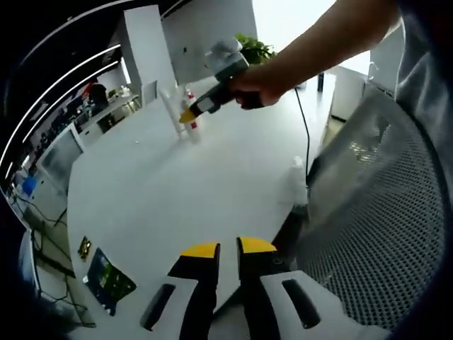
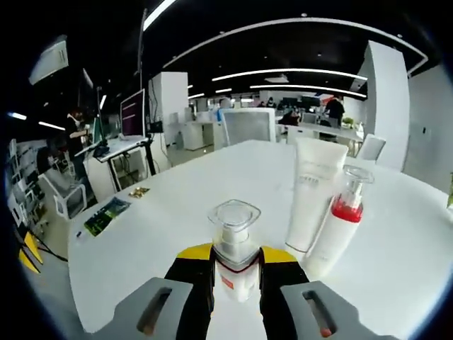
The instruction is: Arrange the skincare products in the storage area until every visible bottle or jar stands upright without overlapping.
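White table [image 2: 177,212]: round-edged, spans the middle of both views.

Mesh chair back [image 1: 382,212]: grey, right side of the left gripper view, just beside the table edge.

Hand [image 1: 258,85]: upper centre of the left gripper view, gripping the right gripper [image 1: 187,115], whose yellow tips reach toward the bottles standing far across the table.

Left gripper [image 1: 219,249]: bottom centre of the left gripper view, yellow-tipped jaws nearly together with a thin gap, nothing between them, hanging over the near table edge.

White tube [image 2: 313,191]: stands upright on its cap, right of centre in the right gripper view, touching or just beside the pump bottle.

Pump bottle [image 2: 340,223]: white with a red band and clear cap, upright, lower right of the tube.

Small bottle [image 2: 234,248]: clear square cap, red band, white body; upright at bottom centre of the right gripper view, clasped between that gripper's jaws.

Leaflet [image 2: 106,214]: green, flat near the table's left edge.

Small packet [image 2: 139,191]: just beyond the leaflet.
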The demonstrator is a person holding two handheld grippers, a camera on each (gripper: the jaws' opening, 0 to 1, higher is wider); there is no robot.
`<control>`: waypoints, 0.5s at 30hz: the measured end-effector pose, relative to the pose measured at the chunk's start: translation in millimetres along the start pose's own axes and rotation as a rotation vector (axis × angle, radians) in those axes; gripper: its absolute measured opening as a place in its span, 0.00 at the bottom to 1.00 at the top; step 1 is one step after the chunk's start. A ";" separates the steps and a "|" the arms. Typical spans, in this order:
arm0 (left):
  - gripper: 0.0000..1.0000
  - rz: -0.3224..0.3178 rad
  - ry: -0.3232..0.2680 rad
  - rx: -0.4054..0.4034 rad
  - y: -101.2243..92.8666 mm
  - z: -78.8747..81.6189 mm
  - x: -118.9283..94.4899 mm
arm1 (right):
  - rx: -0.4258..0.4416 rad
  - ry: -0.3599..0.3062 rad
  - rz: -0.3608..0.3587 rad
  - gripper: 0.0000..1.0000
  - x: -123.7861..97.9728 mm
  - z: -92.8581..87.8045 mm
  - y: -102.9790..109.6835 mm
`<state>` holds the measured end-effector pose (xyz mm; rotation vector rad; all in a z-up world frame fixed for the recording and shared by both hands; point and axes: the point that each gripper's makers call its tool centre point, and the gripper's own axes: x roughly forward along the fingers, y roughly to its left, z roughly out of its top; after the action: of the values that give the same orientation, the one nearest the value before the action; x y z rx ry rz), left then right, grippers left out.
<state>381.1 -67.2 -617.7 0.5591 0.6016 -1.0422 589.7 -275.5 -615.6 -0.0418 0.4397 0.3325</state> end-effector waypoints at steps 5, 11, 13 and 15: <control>0.08 0.001 0.004 0.001 0.1 -0.8 0.2 | 0.018 -0.023 -0.004 0.17 0.3 6.2 -0.6; 0.07 -0.003 0.010 0.006 -1.1 -2.1 0.6 | 0.014 -0.022 -0.009 0.17 4.3 8.5 -8.3; 0.07 -0.004 0.014 0.007 -1.3 -2.6 0.7 | 0.008 -0.030 -0.014 0.17 5.2 12.5 -11.6; 0.07 -0.004 0.014 0.006 -1.3 -2.7 0.7 | 0.002 -0.034 -0.014 0.17 7.0 14.9 -12.9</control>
<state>379.7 -66.4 -620.3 0.5712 0.6122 -1.0455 606.0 -283.9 -605.4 -0.0369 0.4065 0.3185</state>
